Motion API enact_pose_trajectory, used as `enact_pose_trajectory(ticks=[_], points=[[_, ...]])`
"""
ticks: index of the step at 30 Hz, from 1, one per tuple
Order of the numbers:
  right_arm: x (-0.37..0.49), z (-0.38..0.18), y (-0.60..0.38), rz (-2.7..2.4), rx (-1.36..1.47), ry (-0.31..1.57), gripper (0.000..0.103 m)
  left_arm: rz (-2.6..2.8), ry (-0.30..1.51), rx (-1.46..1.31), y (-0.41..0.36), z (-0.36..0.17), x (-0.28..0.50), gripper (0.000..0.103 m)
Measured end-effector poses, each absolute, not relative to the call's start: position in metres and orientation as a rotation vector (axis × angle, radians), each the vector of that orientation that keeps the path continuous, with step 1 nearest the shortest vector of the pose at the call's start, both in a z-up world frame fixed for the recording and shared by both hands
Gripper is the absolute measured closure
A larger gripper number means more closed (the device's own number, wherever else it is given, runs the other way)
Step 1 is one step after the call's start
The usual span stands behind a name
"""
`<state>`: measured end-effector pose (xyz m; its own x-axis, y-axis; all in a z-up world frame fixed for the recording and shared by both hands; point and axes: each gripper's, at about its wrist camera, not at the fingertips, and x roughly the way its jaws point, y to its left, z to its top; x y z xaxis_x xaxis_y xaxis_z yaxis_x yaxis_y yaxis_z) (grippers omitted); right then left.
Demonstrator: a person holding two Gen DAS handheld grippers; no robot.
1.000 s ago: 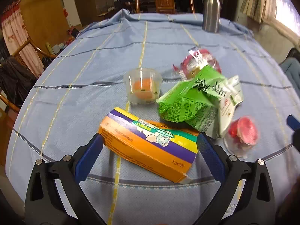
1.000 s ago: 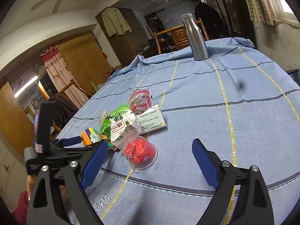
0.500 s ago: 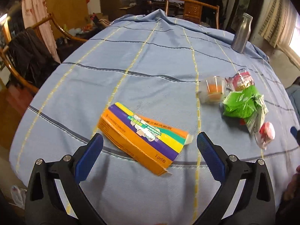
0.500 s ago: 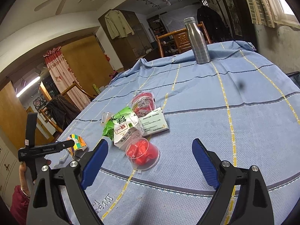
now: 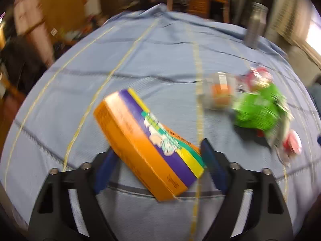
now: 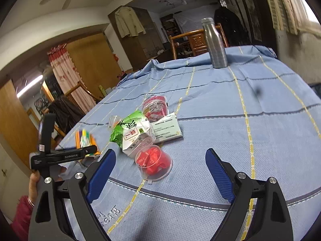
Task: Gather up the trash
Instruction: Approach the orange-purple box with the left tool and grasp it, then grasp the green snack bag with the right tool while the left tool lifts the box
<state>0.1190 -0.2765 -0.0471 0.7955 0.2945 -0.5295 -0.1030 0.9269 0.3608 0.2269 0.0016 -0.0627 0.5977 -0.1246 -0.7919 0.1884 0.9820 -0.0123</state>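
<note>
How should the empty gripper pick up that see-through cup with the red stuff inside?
The clear cup lies tipped on its side on the tablecloth, wide rim toward the right gripper. Probably best to come straight forward and low, open fingers passing either side, and squeeze across its round wall just behind the rim. Thin plastic may buckle, so gently.

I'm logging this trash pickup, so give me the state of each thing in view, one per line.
Left gripper: shut on the orange box, tilted, lifted at one end.
Right gripper: open, holds nothing.
Orange box: closed, between the fingers.
Green wrapper: crumpled, on the tablecloth.
Red cup: on its side.
White box: lying flat.
Steel bottle: upright, capped.
</note>
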Motion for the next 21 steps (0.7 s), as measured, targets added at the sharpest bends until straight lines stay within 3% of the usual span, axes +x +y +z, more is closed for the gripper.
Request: enact_pose_trajectory(ticks=[4, 10, 20, 21], points=[[0.119, -0.043, -0.253, 0.224, 0.198, 0.628, 0.014, -0.247, 0.874, 0.056, 0.002, -0.058, 0.22, 0.043], [0.148, -0.037, -0.217, 0.289, 0.123, 0.679, 0.014, -0.297, 0.814, 0.032, 0.004, -0.051, 0.206, 0.051], [0.223, -0.048, -0.174, 0.246, -0.02, 0.789, 0.014, -0.335, 0.902, -0.042, 0.01, -0.059, 0.222, 0.05], [0.226, -0.051, -0.171, 0.223, -0.038, 0.786, 0.017, -0.337, 0.919, -0.059, 0.012, -0.061, 0.225, 0.05]])
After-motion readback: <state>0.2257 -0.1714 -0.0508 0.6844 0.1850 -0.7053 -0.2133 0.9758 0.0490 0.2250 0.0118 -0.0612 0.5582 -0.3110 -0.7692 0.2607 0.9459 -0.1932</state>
